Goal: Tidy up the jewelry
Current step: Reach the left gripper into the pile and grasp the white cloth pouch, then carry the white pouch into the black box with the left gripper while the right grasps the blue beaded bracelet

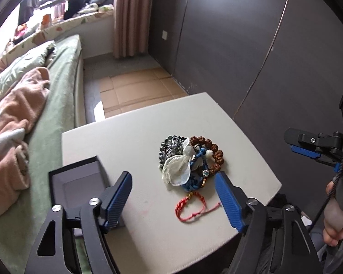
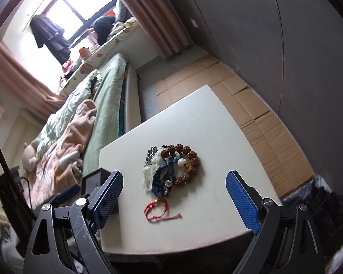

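Two wrist views, both looking down across the same bench

Each looks from the near edge toward the far edge and bed; the right view sits tilted. Both share the jewelry pile point(image 1: 189, 159) point(image 2: 171, 166) mid-bench point(image 1: 130, 146) point(image 2: 217, 123).

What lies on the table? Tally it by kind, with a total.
Bead bracelets: 2, brown and dark
Cord bracelets: 2, blue and red
White cloth: 1
Box: 1
Total: 6 visible; the tangle may hide more.
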{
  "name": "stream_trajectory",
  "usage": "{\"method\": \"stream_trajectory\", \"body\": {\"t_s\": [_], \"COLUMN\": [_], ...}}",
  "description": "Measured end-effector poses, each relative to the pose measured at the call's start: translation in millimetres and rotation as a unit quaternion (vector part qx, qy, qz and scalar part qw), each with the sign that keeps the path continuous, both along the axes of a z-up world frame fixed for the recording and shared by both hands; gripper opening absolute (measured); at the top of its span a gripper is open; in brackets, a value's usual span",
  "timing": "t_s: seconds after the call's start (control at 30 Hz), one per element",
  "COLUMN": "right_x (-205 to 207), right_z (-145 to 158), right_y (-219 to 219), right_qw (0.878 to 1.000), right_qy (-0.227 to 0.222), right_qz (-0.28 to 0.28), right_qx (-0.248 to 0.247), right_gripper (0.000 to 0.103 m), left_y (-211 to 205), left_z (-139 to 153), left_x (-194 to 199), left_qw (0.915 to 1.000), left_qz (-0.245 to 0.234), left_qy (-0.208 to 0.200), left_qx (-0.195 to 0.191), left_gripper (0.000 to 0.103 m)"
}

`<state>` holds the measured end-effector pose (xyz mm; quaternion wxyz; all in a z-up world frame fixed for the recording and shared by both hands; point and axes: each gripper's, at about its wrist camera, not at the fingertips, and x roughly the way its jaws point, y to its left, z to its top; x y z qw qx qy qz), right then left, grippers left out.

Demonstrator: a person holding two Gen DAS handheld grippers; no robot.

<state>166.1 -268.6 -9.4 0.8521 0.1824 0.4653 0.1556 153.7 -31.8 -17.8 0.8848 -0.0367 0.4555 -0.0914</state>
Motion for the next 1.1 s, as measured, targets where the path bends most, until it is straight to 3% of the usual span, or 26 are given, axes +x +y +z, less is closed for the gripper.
{"method": "stream_trajectory", "body": {"t_s": [0.2,0.4,0.73,0.83,0.9,1.0,1.1], "right_x": [21.2,39.7,52.5,55.8,57.2,57.2,56.2], "right_z": [-37.0,-71.3,-94.1,-99.8,-103.7,-108.6,-113.5], "right_y": [5.0,11.3,18.3,20.1,22.1,25.4,32.1], "right_qw": [0.999,0.994,0.988,0.986,0.984,0.983,0.979], "right_qy": [0.032,0.083,0.121,0.132,0.139,0.146,0.16], "right_qz": [-0.003,-0.018,-0.028,-0.025,-0.023,-0.019,-0.01], "right_qx": [0.034,0.068,0.096,0.102,0.105,0.11,0.123], "right_gripper": [0.081,0.081,0.08,0.08,0.08,0.08,0.08], "left_y": [-5.4,-6.4,-13.0,-10.6,-8.1,-4.6,-1.7], "left_z": [-28.9,-55.4,-89.8,-96.7,-101.1,-101.8,-90.3], "left_x": [29.4,48.2,64.9,69.3,70.0,65.3,57.6], "left_qw": [0.9997,0.9983,0.9959,0.9947,0.9933,0.993,0.9947], "left_qz": [-0.012,-0.042,-0.056,-0.057,-0.051,-0.046,-0.042], "left_qy": [0.023,0.035,0.071,0.083,0.1,0.103,0.081], "left_qx": [0.004,-0.017,-0.002,-0.02,-0.028,-0.034,-0.049], "left_gripper": [0.062,0.056,0.056,0.04,0.007,0.002,0.001]}}
